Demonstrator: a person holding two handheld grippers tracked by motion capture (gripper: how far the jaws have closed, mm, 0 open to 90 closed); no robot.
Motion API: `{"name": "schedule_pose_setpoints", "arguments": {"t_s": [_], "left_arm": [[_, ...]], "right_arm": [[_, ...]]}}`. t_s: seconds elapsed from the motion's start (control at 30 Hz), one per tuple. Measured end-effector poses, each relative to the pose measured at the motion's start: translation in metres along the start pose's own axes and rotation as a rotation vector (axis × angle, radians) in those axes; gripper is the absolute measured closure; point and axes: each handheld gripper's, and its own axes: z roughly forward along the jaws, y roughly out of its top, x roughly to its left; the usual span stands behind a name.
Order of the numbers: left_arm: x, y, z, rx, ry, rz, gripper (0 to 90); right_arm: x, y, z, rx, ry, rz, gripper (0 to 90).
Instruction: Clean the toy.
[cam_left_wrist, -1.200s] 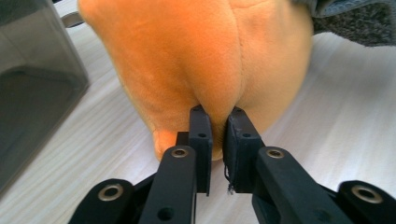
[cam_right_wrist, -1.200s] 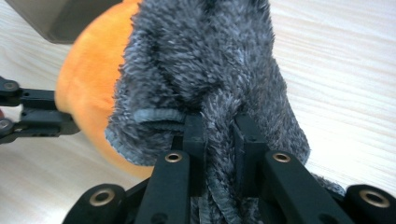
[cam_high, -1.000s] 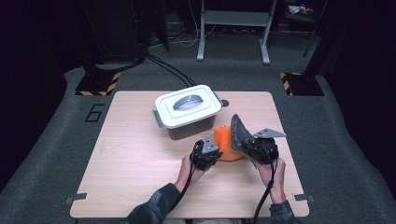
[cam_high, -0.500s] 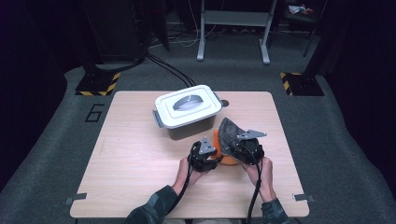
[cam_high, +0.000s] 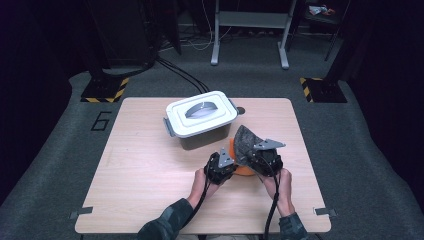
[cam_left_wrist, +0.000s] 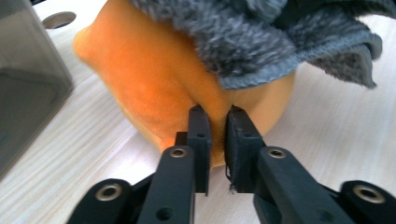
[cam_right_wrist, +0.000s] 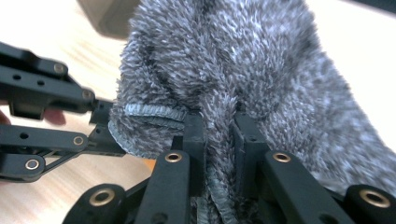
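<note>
An orange cloth (cam_high: 241, 170) lies bunched on the wooden table (cam_high: 145, 165), in front of a lidded box. My left gripper (cam_left_wrist: 218, 116) has just been closing and is shut on a fold of the orange cloth (cam_left_wrist: 154, 70). A fuzzy grey cloth (cam_high: 245, 138) stands up over the orange one. My right gripper (cam_right_wrist: 219, 123) is shut on this grey cloth (cam_right_wrist: 243, 56), whose pile hides the fingertips. Both grippers sit side by side in the high view, the left gripper (cam_high: 229, 163) beside the right gripper (cam_high: 250, 152). The grey cloth (cam_left_wrist: 261, 42) drapes over the orange one's top.
A white-lidded grey box (cam_high: 200, 117) with a handle stands at the table's middle back, just behind the cloths; its wall (cam_left_wrist: 28, 79) is close on the left. A round hole (cam_left_wrist: 58, 19) is in the tabletop by the box. Both forearms enter from the front edge.
My right gripper has carried the grey cloth to the left, up against the left gripper and over the orange cloth. The left hand has stayed in place.
</note>
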Motion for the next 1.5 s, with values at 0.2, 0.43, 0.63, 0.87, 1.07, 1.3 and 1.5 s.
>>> {"name": "schedule_pose_setpoints", "arguments": {"t_s": [0.2, 0.43, 0.63, 0.87, 1.07, 1.3, 1.5], "left_arm": [[0.000, 0.003, -0.009, -0.022, -0.043, -0.028, 84.6], [0.000, 0.002, -0.010, -0.008, -0.058, -0.034, 84.7], [0.002, 0.000, -0.007, -0.007, -0.053, -0.042, 84.5], [0.005, -0.002, -0.005, -0.001, -0.043, -0.039, 84.4], [0.008, -0.006, -0.004, 0.010, -0.057, -0.053, 84.3], [0.010, -0.008, -0.004, 0.007, -0.054, -0.055, 84.2], [0.012, -0.008, -0.005, 0.007, -0.042, -0.049, 84.1]], "right_arm": [[0.010, 0.007, -0.009, -0.024, -0.011, -0.025, 77.9], [0.006, 0.003, -0.003, -0.003, -0.016, -0.025, 78.1], [-0.001, -0.001, -0.003, 0.006, -0.017, -0.014, 78.1], [-0.022, -0.014, -0.005, 0.020, -0.070, 0.053, 78.0], [-0.044, -0.033, 0.001, 0.053, -0.080, 0.137, 78.0], [-0.060, -0.051, 0.020, 0.122, -0.083, 0.193, 78.0], [-0.070, -0.065, 0.037, 0.157, -0.055, 0.245, 78.1]]}}
